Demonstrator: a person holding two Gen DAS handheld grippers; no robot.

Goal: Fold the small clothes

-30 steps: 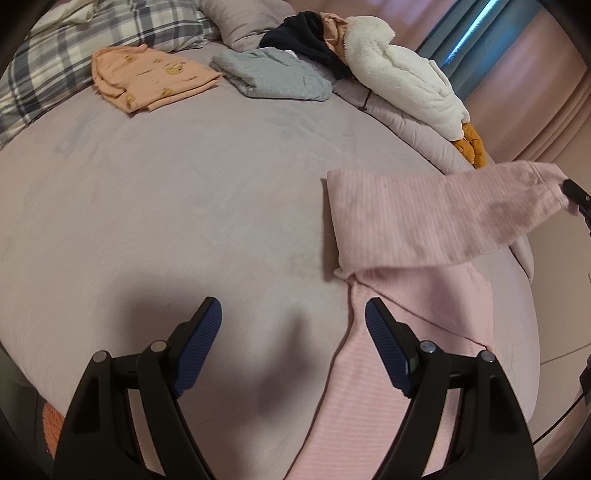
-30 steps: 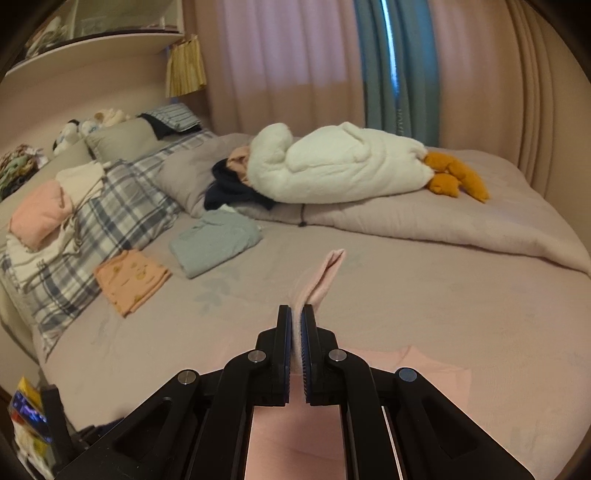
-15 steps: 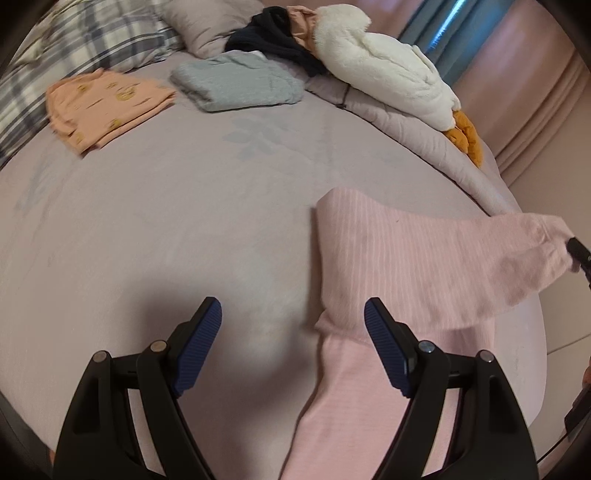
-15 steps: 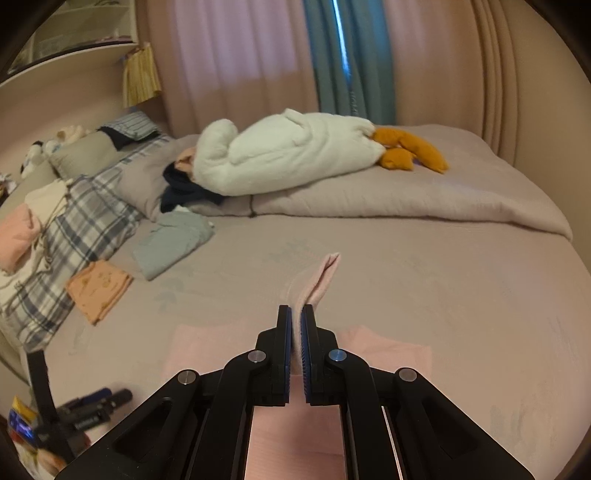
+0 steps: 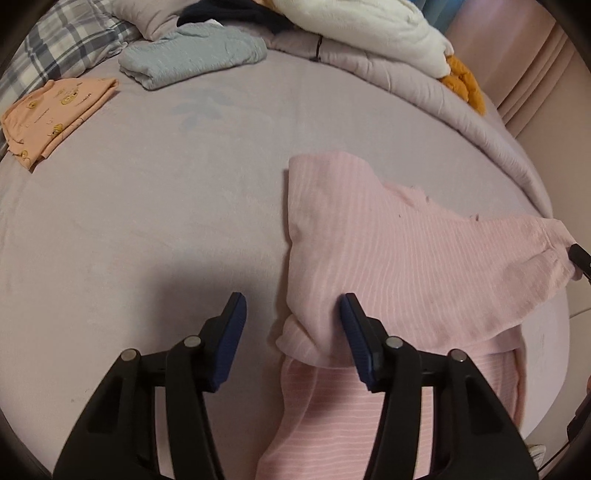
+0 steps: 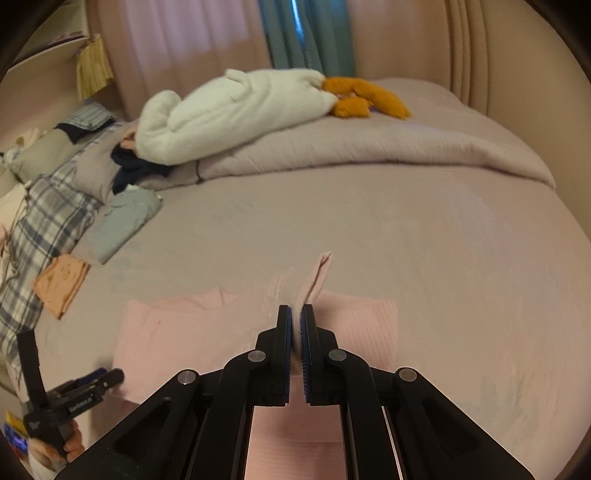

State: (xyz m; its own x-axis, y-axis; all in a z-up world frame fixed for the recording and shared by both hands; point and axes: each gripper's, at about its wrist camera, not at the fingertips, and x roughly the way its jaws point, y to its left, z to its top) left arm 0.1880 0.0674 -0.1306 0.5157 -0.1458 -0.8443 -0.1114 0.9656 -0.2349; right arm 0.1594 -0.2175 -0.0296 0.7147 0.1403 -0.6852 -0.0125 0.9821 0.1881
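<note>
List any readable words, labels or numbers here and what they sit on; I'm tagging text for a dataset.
None can be read.
White lettering on the left gripper body: too small and blurred.
Small print beside the cartoon faces on the folded orange garment: too blurred.
Colourful packet at the bed's edge: unreadable.

Ribbed pink knit garment [image 5: 406, 254], matt mauve bedsheet [image 5: 147, 221]

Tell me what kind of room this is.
Most likely a bedroom at home. A wide bed with a rolled duvet fills the view, pillows lie at its head, curtains hang behind it, and folded small clothes sit on the sheet.
</note>
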